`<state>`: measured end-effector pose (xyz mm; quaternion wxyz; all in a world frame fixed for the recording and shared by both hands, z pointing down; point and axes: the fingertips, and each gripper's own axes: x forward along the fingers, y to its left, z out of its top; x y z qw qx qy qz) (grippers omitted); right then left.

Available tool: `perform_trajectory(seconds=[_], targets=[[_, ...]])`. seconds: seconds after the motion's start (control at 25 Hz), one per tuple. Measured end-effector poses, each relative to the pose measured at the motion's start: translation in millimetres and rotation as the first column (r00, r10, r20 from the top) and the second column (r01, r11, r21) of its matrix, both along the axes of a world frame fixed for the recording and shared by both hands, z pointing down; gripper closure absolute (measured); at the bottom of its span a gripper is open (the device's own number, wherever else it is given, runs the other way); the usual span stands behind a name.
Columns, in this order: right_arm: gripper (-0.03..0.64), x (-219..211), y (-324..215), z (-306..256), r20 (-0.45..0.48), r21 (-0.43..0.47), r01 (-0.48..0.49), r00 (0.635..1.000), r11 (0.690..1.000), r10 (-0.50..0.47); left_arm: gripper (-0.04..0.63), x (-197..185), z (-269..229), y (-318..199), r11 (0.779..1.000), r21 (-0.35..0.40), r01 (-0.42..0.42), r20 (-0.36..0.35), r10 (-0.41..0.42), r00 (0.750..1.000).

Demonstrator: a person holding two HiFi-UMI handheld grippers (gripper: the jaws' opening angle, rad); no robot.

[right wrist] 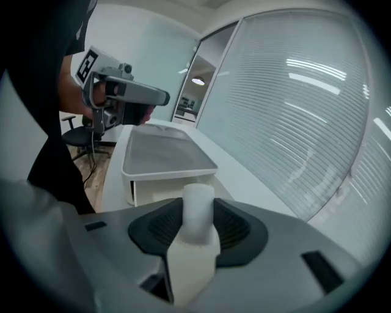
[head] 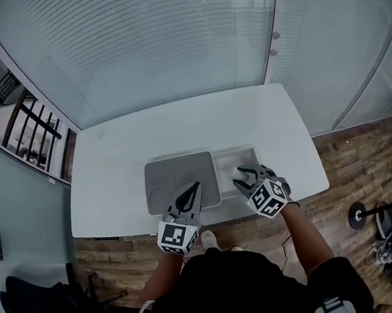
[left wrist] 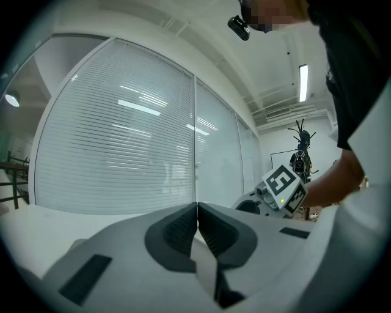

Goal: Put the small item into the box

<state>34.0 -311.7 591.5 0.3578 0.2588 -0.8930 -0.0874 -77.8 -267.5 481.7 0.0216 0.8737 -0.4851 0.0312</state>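
Directly over the open right part of the box [head: 236,155], the right gripper [head: 245,176] holds the item [right wrist: 197,211], a small white cylinder. The pads stand partly apart at its width and press on both of its sides. Long axis of the item: along the jaws, free end past the tips and aimed toward the grey lid [head: 177,173] that covers the left part of the box. The left gripper [head: 194,187] lies over that lid near the box's front edge, jaws shut pad to pad on nothing; contact with the lid cannot be told. Judged relation for the coming move: the opening sits just below the item, so the right gripper is the nearer, and a short lowering before release should suffice
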Motion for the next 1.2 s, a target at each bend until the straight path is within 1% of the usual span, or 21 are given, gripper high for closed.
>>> perform_trajectory(seconds=[0.24, 0.36, 0.52, 0.6, 0.72, 0.84, 0.92, 1.04, 1.2], targets=[[0.454, -6, -8, 24, -0.129, -0.071, 0.079, 0.988, 0.994, -0.088, 0.583, -7, 1, -8, 1.0, -0.012, 0.024, -0.008, -0.024, 1.0], [0.454, -7, -16, 38, -0.2, -0.121, 0.105, 0.971, 0.987, -0.128, 0.583, -10, 0, -12, 0.999, -0.005, 0.032, -0.004, -0.032, 0.999], [0.454, -8, -17, 55, -0.275, -0.211, 0.134, 0.942, 0.968, -0.19, 0.583, -12, -2, -14, 0.999, 0.001, 0.038, -0.007, -0.038, 0.999], [0.454, -10, -17, 59, -0.301, -0.236, 0.148, 0.928, 0.96, -0.217, 0.583, -13, -4, -14, 0.999, 0.006, 0.039, -0.011, -0.039, 0.999], [0.442, -14, -19, 63, -0.314, -0.271, 0.157, 0.918, 0.95, -0.241, 0.583, -14, -4, -17, 0.999, 0.013, 0.048, -0.018, -0.048, 0.999], [0.395, -12, -17, 70, -0.339, -0.282, 0.166, 0.904, 0.945, -0.261, 0.583, -13, -2, -20, 0.998, 0.014, 0.056, -0.019, -0.056, 0.998], [0.382, -13, -17, 67, -0.319, -0.273, 0.172, 0.912, 0.946, -0.258, 0.583, -12, -3, -23, 0.998, 0.017, 0.059, -0.02, -0.059, 0.998], [0.365, -20, -15, 44, -0.213, -0.257, 0.179, 0.948, 0.95, -0.237, 0.583, -13, -6, -27, 0.998, 0.025, 0.061, -0.023, -0.061, 0.998], [0.365, -23, -12, -4, -0.103, -0.174, 0.183, 0.974, 0.968, -0.203, 0.583, -8, -14, -31, 0.998, 0.034, 0.052, -0.029, -0.051, 0.998]])
